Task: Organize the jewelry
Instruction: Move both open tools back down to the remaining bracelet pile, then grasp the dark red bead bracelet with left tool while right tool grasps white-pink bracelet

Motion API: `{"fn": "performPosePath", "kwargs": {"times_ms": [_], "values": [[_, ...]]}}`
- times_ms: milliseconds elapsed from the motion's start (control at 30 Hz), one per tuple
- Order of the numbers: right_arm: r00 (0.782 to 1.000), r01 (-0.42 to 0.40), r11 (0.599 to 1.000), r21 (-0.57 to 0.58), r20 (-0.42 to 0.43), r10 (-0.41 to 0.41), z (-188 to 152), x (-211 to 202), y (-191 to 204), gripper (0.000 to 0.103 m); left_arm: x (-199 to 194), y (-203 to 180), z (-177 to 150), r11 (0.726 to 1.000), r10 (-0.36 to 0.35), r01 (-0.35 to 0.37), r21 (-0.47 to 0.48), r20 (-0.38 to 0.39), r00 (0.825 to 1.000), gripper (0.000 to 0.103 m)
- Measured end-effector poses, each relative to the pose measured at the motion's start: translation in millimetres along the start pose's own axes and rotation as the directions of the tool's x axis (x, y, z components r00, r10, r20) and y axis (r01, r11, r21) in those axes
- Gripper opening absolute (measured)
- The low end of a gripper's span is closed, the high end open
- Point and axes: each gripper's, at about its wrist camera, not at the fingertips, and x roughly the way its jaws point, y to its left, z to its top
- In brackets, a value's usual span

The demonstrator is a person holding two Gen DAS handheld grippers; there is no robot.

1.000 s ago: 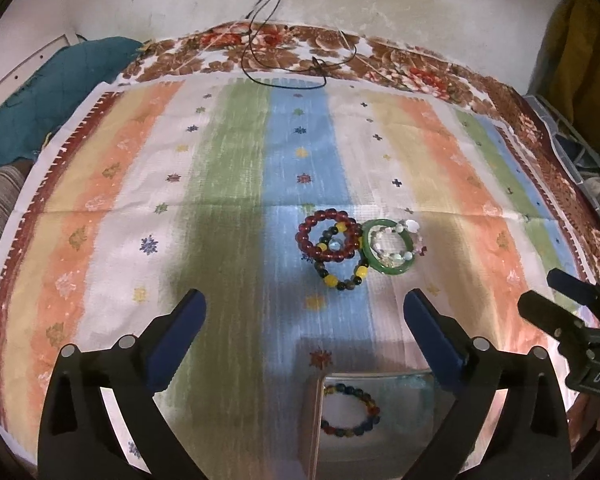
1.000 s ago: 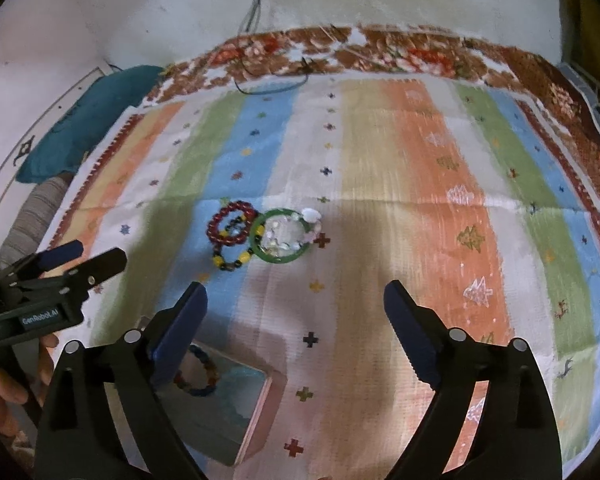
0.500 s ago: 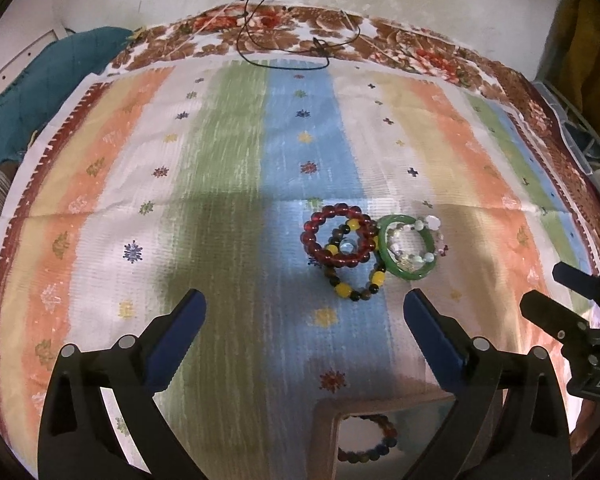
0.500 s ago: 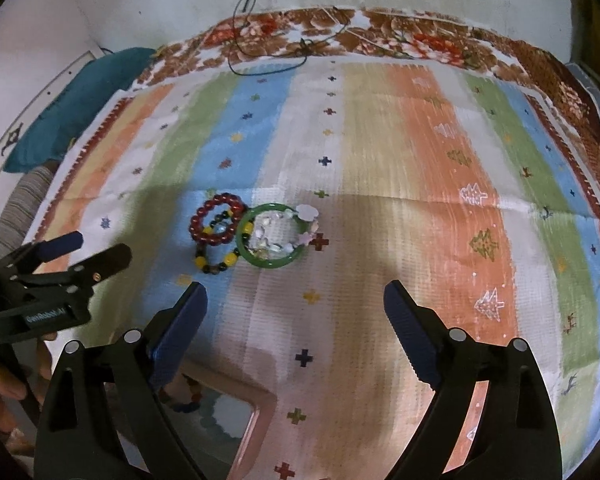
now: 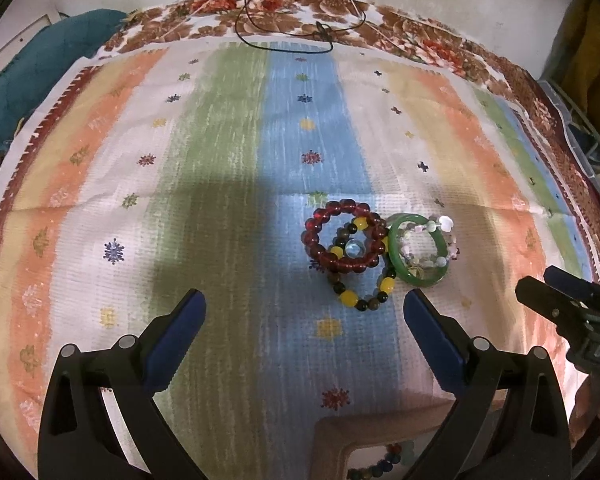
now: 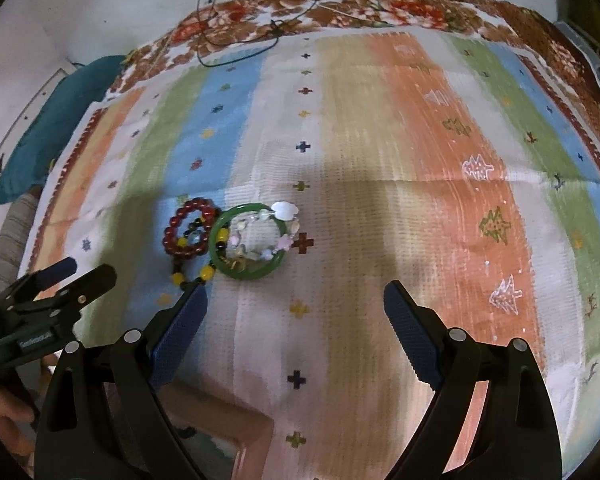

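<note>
A pile of bracelets lies on a striped cloth: a dark red bead bracelet (image 5: 346, 240) (image 6: 192, 232), a yellow-and-dark bead bracelet (image 5: 360, 294) (image 6: 198, 276) partly under it, a green bangle (image 5: 418, 256) (image 6: 250, 242) and a pale bead bracelet (image 5: 440, 240) (image 6: 278, 232) lying across the bangle. A pink box (image 5: 376, 436) (image 6: 228, 428) at the near edge holds one multicoloured bead bracelet (image 5: 384, 464). My left gripper (image 5: 304, 316) is open and empty, just short of the pile. My right gripper (image 6: 296, 308) is open and empty, near the bangle.
The striped cloth (image 5: 220, 200) lies over a brown floral blanket (image 5: 420, 36). A thin black cord (image 5: 284, 36) lies at the far edge. A teal cushion (image 5: 40, 72) sits at the far left. A white wall stands behind.
Both grippers have moved forward toward the bracelet pile. The pile looks larger and nearer; the pink box has slid to the bottom edge of both views. Both jaws stay open.
</note>
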Motion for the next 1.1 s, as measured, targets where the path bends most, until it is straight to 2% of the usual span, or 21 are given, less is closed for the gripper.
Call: {"fn": "performPosePath", "kwargs": {"times_ms": [167,367,700,833,1033,1100], "values": [[1.0,-0.013,0.999,0.05,-0.004,0.013,6,12,-5,0.09,10,8,4,1.0,0.0,0.0,-0.027,-0.012,1.0,0.097],[1.0,0.01,0.999,0.034,-0.007,-0.009,11,23,-1,0.09,21,17,7,0.999,0.004,-0.005,-0.052,-0.016,1.0,0.097],[0.999,0.034,0.999,0.04,-0.038,-0.033,18,46,-3,0.09,44,17,23,0.999,0.046,-0.047,-0.011,-0.037,0.998,0.097],[0.999,0.0,1.0,0.032,-0.048,0.002,21,56,-5,0.09,58,18,29,0.998,0.058,-0.058,-0.008,-0.044,0.997,0.097],[0.999,-0.005,1.0,0.024,-0.054,0.006,29,64,-5,0.089,72,17,34,0.998,0.065,-0.064,0.008,-0.045,0.997,0.097],[0.997,-0.018,1.0,0.019,-0.073,0.019,30,69,-4,0.071,79,16,33,0.998,0.065,-0.064,0.017,-0.055,0.996,0.095]]}}
